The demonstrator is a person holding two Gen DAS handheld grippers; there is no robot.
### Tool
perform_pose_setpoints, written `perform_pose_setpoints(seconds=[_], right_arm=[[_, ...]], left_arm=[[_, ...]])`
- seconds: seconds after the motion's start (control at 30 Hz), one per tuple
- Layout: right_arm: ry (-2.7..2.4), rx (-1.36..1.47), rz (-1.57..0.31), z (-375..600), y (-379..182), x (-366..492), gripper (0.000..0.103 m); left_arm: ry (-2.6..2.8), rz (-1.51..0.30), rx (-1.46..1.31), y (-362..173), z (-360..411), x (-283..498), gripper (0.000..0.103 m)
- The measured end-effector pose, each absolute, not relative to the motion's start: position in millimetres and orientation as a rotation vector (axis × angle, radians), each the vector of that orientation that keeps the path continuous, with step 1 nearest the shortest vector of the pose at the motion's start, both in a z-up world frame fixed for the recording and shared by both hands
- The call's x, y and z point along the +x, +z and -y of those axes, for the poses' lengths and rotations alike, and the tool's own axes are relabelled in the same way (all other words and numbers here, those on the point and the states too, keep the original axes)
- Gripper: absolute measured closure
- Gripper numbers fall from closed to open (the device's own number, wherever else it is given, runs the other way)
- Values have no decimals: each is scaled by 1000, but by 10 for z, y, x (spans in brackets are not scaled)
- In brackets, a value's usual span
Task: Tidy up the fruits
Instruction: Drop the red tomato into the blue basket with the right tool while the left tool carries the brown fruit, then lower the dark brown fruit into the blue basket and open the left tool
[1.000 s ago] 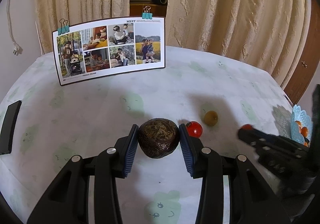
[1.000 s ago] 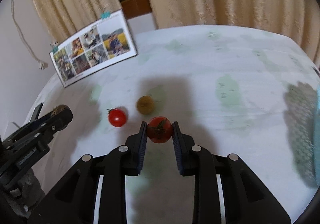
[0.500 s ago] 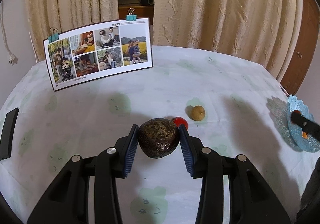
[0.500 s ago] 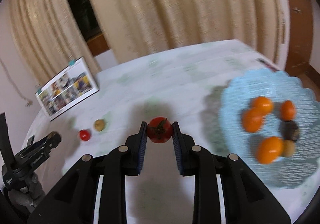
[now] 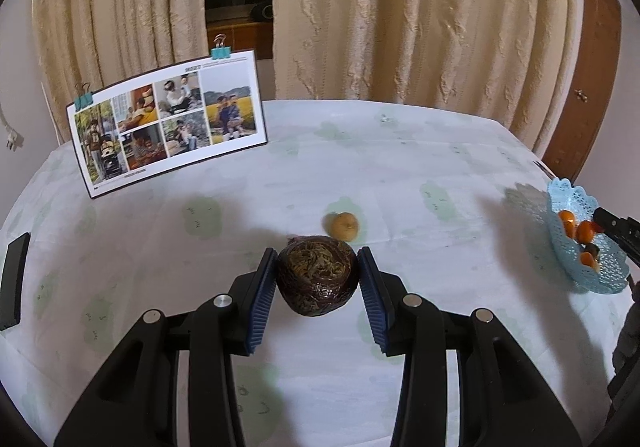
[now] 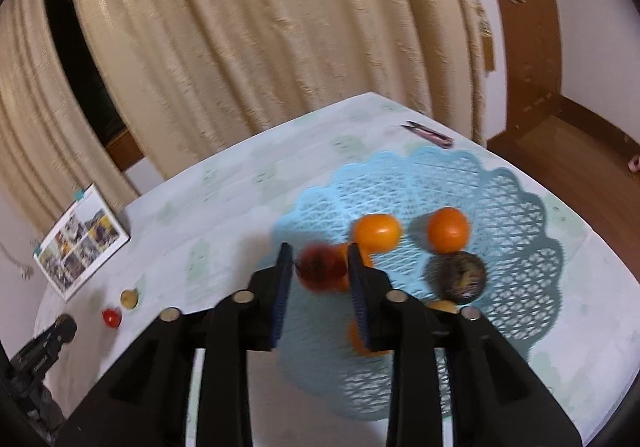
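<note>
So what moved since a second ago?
The right gripper carried its tomato from the loose fruit on the table over to the blue basket, still gripping it. The left gripper kept holding the dark fruit; the yellow fruit stayed put.

Dark brown, wrinkled, yellow-streaked fruit (image 5: 318,274) between blue ribbed pads (image 5: 262,301). Red tomato (image 6: 320,267), blurred, between blue pads (image 6: 282,293). Light blue lattice basket (image 6: 500,199) beyond, with oranges (image 6: 447,229). White cloth (image 5: 420,167) with pale green blotches. Tan fruit (image 5: 344,226) ahead.
</note>
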State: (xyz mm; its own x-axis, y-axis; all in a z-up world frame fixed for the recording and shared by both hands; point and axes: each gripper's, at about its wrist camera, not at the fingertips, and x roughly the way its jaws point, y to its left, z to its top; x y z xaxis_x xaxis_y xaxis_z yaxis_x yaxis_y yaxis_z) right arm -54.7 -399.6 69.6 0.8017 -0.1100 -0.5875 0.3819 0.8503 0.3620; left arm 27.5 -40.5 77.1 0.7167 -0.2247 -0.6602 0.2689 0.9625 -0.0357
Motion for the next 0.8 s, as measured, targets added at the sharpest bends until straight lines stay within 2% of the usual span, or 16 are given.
perform_pose_setpoints(seconds=[0.03,0.1,0.37,0.43,0.5,0.8], right_arm=[[-288,509,-578,4069,682,-582,60],[-301,523,-566,4151,675,-642,58],[-407,483,-507,4284,661,-894,57],[-447,450,-487,4283,655,-960,49],[-476,421,-471,4291,647,-1021,46],[-540,394,-455,4421,538,-1192,46]], left_arm=[[-277,-720,68,785,436,263,62],[-285,-715,75,810,497,239,62],[-351,-706,117,880,894,131,62],[-383,-707,127,896,1042,99,62],[-411,-709,136,909,1178,80,62],[-551,-702,194,954,1945,-52,62]])
